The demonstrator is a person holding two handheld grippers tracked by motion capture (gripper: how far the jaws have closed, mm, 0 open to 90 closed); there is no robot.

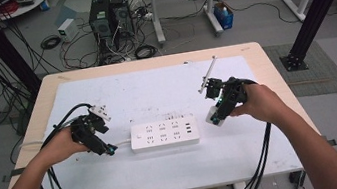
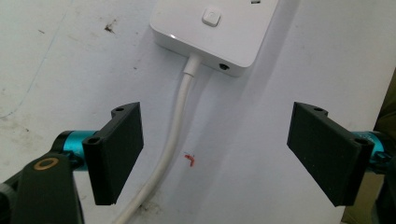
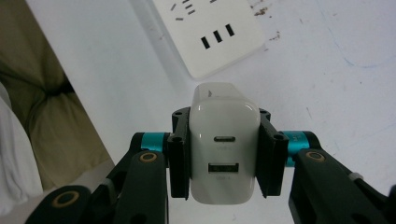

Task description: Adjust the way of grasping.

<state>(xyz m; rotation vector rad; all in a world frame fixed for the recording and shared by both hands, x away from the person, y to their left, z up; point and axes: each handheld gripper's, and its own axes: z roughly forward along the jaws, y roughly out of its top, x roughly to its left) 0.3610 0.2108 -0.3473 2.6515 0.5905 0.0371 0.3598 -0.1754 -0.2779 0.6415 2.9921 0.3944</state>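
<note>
A white power strip (image 1: 164, 134) lies on the white mat, its switch end (image 2: 212, 32) toward my left gripper and its USB-slot end (image 3: 212, 35) toward my right. Its white cord (image 2: 175, 135) runs between my left jaws. My left gripper (image 2: 215, 156) is open just left of the strip (image 1: 109, 149), touching nothing. My right gripper (image 3: 224, 154) is shut on a white USB charger (image 3: 224, 154) with two ports facing the camera. It hovers just off the strip's right end (image 1: 215, 116).
The white mat (image 1: 156, 91) covers a wooden table (image 1: 262, 60). Black cables trail from both grippers over the near edge. Beyond the table, on the floor, stand computer towers (image 1: 109, 17), tangled cables and a desk leg (image 1: 211, 4).
</note>
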